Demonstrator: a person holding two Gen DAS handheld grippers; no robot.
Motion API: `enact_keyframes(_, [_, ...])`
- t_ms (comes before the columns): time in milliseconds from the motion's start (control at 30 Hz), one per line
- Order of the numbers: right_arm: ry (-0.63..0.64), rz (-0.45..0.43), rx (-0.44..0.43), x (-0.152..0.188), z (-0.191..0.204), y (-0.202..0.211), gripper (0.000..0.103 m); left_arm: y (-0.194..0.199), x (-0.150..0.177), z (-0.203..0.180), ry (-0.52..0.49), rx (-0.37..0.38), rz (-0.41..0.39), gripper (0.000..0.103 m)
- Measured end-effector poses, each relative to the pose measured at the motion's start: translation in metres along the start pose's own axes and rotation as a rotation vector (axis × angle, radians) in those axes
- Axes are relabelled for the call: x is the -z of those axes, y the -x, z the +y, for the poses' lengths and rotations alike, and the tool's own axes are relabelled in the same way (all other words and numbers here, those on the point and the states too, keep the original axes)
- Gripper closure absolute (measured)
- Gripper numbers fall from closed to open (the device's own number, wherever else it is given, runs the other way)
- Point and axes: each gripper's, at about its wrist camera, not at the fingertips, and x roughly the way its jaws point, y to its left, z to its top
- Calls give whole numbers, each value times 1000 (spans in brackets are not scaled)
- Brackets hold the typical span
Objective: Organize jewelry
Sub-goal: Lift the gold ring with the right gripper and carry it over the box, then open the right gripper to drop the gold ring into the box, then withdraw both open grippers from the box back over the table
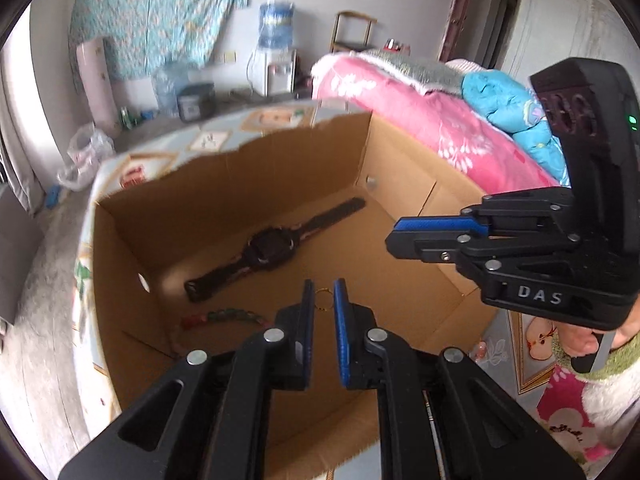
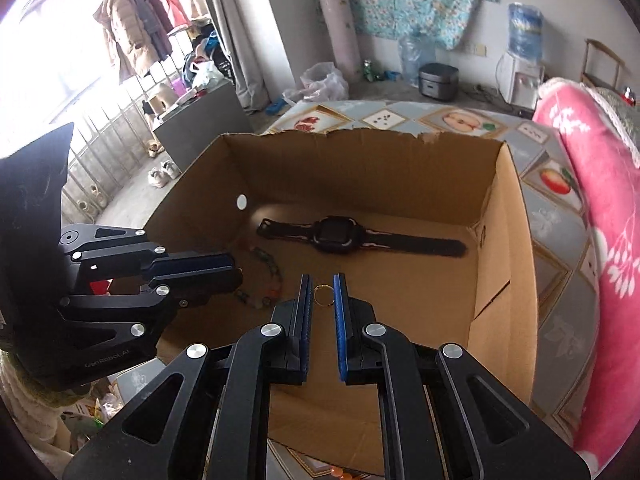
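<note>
The left gripper [image 2: 237, 271] hangs over the left part of the cardboard box [image 2: 360, 168], its fingers drawn together with nothing between them. It seems to be parked there only to wait its turn above the jewelry. Just beyond its tip lies a bead bracelet [image 2: 262, 280] of dark, greenish and reddish beads, curled loosely on the box floor near the left wall.

Further in, a black wristwatch [image 2: 336, 234] lies flat with its strap stretched out straight along the back of the box. It has a chunky square case and a pale pattern on the strap either side of it.

Nearer the front is a thin gold ring [image 2: 323, 295], small and plain. It appears to rest on the cardboard floor and shows through the narrow slit between the fingers of the right gripper [image 2: 322, 280]. That gripper is also closed and carries nothing; seen from the left wrist, its tips are pressed together in the air above the box. The box stands on a worktop [image 2: 552, 216] covered with a fruit-patterned cloth, and the open top likely keeps the small pieces gathered in one place.
</note>
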Motion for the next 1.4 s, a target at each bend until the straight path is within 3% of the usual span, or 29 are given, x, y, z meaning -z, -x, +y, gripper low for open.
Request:
enact_keyframes(167, [-10,-9,22,2,-9,2,87,-14,-1,2,45,-8,43,92])
enact_keyframes(233, [-11,-24,30,2,-12,3,84,-14,2,1,49,-20,48,81])
enact_keyframes(300, [-10,-47,47,3,-14,8,81,-14,4,-1,48,-42,49,78])
enact_keyframes(500, [-27,-130,60,4,-15,27,59,-3,7,-3,52,-77,35,54])
enact_keyframes(667, [-43,-213,23,8,-11,49,44,20,11,-6,60,-112,-17,35])
enact_keyframes(833, [-83,-292,-42,25,-8,77,37,56,19,-7,67,-132,-94,19])
enact_keyframes(1067, [-92,-351,-112,54,4,105,28,104,49,-17,56,-150,-184,9])
enact_keyframes(1400, [-108,-328,-132,90,22,110,26,126,95,-25,84,-145,-184,6])
